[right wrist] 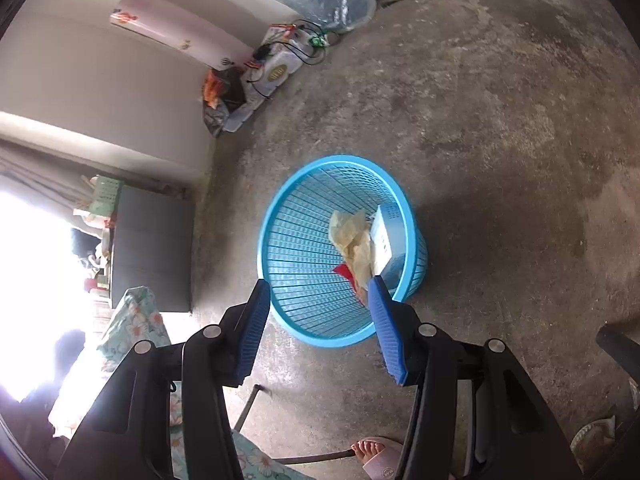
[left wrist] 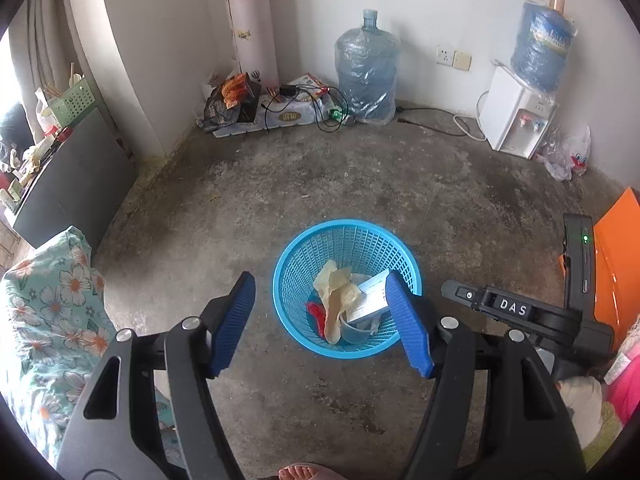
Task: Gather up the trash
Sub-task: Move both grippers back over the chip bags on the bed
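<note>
- A round blue plastic mesh wastebasket [left wrist: 346, 236] stands on the bare concrete floor [left wrist: 360, 176], already holding crumpled beige paper [left wrist: 340, 294], a white printed carton [left wrist: 370, 294] and a red scrap [left wrist: 314, 314].
- Left gripper [left wrist: 320, 322] and right gripper [right wrist: 320, 326] hover above the basket, jaws spread wide, holding nothing.
- No loose litter shows near the basket; collection looks largely done.
- "DAS" is legible on the black device [left wrist: 514, 307] right of the basket.

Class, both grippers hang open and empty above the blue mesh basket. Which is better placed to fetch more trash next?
Probably left. The left gripper faces the plastic bags beside the white water dispenser; the right gripper looks down into the blue mesh basket.
</note>
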